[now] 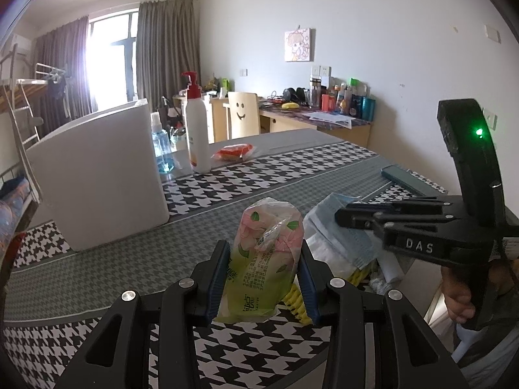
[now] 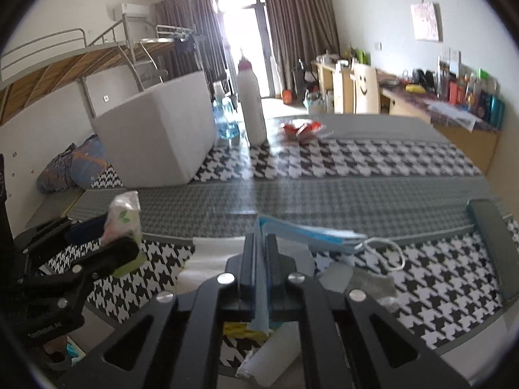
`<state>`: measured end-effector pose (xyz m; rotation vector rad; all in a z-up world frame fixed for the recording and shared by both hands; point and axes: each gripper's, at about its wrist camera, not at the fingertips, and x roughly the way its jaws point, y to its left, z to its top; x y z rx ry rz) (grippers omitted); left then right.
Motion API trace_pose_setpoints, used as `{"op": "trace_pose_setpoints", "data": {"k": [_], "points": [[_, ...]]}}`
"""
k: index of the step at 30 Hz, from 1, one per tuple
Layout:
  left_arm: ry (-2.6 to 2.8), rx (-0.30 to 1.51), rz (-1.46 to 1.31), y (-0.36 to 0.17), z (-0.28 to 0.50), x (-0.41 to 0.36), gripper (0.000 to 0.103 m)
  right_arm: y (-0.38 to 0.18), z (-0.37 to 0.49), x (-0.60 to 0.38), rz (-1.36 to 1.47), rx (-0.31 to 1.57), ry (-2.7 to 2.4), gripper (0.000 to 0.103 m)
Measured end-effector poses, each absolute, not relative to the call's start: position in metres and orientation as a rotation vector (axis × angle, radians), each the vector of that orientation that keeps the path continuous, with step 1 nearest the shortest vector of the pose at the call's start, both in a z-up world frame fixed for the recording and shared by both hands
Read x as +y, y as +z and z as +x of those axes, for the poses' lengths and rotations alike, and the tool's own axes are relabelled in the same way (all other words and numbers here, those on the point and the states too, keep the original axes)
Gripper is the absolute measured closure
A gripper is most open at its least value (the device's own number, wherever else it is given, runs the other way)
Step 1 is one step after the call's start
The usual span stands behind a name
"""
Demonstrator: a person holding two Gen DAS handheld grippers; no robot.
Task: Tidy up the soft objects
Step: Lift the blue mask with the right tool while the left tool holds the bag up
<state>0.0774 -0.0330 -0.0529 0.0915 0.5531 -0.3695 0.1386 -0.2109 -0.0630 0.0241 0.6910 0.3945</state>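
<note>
Left wrist view, left gripper (image 1: 264, 278) angled down clamping tissue pack (image 1: 262, 259), right gripper (image 2: 259, 249) pinching mask (image 2: 311, 233)

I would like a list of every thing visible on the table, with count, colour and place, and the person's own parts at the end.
tissue pack: one, green with pink flowers, near edge, between the left gripper's pads.
face mask: one, light blue, near edge, pinched in the right gripper.
white bin: one, white, left side of the table.
pump bottle: one, white with red pump, behind the bin.
spray bottle: one, clear blue, beside the pump bottle.
snack packet: one, orange-red, far part of the table.
dark flat object: one, dark green, right edge.
tablecloth: one, black, white and grey houndstooth.
left gripper: one, black, blue pads.
right gripper: one, black.
</note>
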Motion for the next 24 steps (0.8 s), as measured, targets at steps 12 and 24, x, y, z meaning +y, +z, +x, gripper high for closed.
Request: {"op": "trace_pose_setpoints", "data": {"k": [12,24], "points": [[-0.358,0.563,0.077,-0.055,0.085,-0.029,0.060,-0.074,0.154,-0.199,0.019,0.752,0.409,0.055],[-0.333,0.549,0.061,-0.046,0.091,-0.020,0.060,-0.051,0.148,-0.202,0.035,0.685,0.413,0.097]]}}
